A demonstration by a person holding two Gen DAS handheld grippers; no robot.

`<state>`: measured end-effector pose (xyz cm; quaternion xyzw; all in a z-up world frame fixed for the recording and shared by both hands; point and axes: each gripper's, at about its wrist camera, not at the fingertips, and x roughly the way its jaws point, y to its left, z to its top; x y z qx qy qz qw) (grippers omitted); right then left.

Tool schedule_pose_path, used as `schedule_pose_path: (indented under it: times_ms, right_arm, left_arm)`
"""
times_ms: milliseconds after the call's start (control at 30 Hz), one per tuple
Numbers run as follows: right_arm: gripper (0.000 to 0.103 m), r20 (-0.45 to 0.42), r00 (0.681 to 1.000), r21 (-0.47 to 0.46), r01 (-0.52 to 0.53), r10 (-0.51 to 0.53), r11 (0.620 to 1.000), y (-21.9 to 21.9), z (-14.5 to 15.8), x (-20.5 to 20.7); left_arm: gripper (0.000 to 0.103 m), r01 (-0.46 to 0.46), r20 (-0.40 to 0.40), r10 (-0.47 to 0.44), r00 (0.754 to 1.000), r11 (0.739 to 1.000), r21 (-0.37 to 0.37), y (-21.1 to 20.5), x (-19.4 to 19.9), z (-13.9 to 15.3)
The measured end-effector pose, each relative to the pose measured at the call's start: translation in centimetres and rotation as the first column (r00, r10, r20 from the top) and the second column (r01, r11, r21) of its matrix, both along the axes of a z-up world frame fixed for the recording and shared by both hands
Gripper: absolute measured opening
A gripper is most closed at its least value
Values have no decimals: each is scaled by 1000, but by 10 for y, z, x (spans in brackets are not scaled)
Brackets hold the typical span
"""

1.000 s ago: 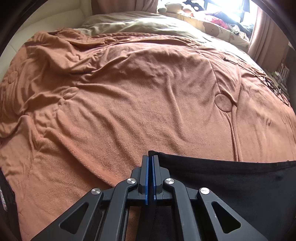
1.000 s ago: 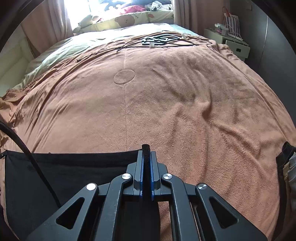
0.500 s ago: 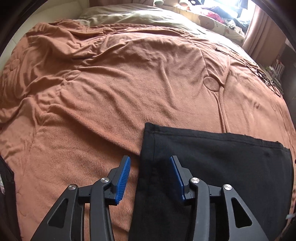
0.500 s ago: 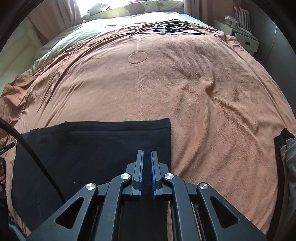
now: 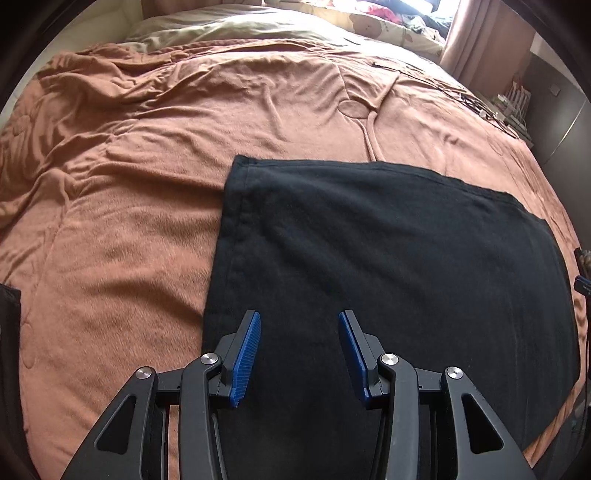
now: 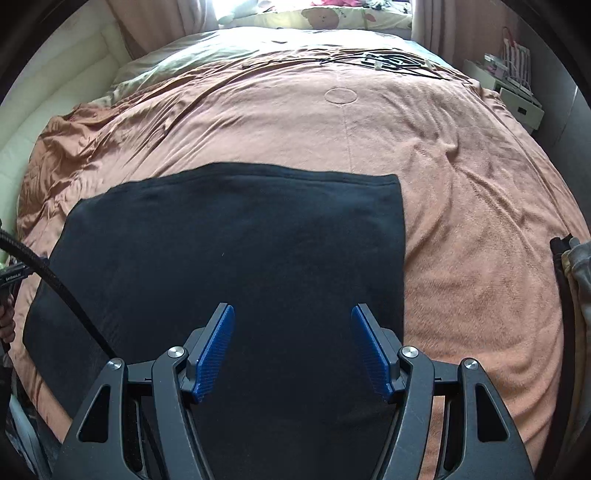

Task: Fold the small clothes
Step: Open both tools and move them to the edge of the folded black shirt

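Left tongs (image 5: 299, 325): spread, nothing between the blue pads (image 5: 246, 354), hovering over the left part of the black garment (image 5: 388, 266), just inside its left hem. No contact visible.

Black garment lies flat on the bed's orange blanket (image 5: 129, 192), a roughly rectangular folded shape near the bed's near edge, about mid-width. Its far edge is straight, with the left and right corners squared off. Wrinkled blanket is bare to the left of it, and pale bedding (image 5: 229, 26) sits at the far end of the bed.

Right tongs (image 6: 291, 321): jaws opening, already wide apart, pads (image 6: 214, 350) clear of the cloth. They hover over the right part of the same garment (image 6: 229, 240), the right pad close to its right hem. A black cable (image 6: 55, 273) crosses its left side in the right wrist view.

Further right: bare blanket (image 6: 480, 221), then a small stack of clothes (image 6: 572, 266) at the bed's right edge. Cables (image 6: 388, 61) lie on the far right corner.
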<state>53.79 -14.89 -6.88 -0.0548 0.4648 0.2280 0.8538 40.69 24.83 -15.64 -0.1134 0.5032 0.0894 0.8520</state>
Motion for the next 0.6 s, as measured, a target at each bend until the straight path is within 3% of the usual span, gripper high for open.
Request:
schedule_pose_path:
  times_ms: [267, 600]
  right_arm:
    - [64, -40, 999, -27, -35, 33, 999, 2, -18, -30]
    - [64, -42, 999, -52, -8, 6, 999, -5, -29, -71]
  left_arm:
    - [47, 21, -47, -20, 999, 1000, 17, -30, -32, -19]
    - [52, -29, -32, 30, 999, 999, 28, -40, -63, -21]
